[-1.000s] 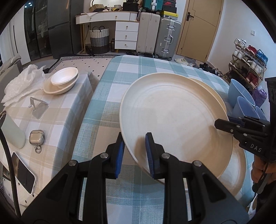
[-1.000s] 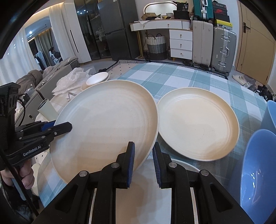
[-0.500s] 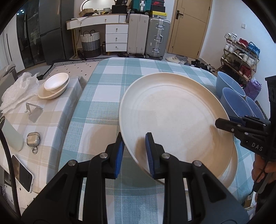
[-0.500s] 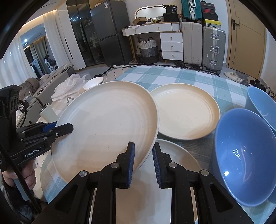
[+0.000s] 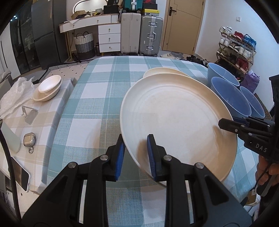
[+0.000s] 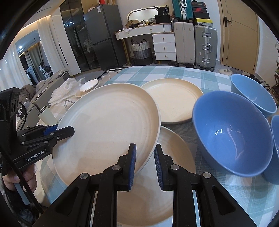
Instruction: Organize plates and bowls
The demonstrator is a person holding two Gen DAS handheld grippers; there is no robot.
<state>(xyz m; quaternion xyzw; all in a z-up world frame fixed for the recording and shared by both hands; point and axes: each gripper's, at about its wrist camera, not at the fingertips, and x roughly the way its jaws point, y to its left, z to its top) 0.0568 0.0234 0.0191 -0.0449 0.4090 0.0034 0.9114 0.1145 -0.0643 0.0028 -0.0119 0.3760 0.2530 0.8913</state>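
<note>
1. Both grippers, left [image 5: 135, 153] and right [image 6: 144, 161], kept jaws clenched on the round cream speckled plate [image 6: 108, 129].
2. It had shifted over another cream plate [image 6: 167, 174] at the worktop's near edge, ready for stacking.

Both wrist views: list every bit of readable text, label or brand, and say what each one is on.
"DAS" on the right gripper body, left wrist view.
"GenRobot.AI" on the left gripper body, right wrist view.
"36" on a black box atop the white desk, only roughly legible.
The red logo on the dark shoe box above the suitcases is too blurred to read.
The held plate and blue bowl carry no text.
</note>
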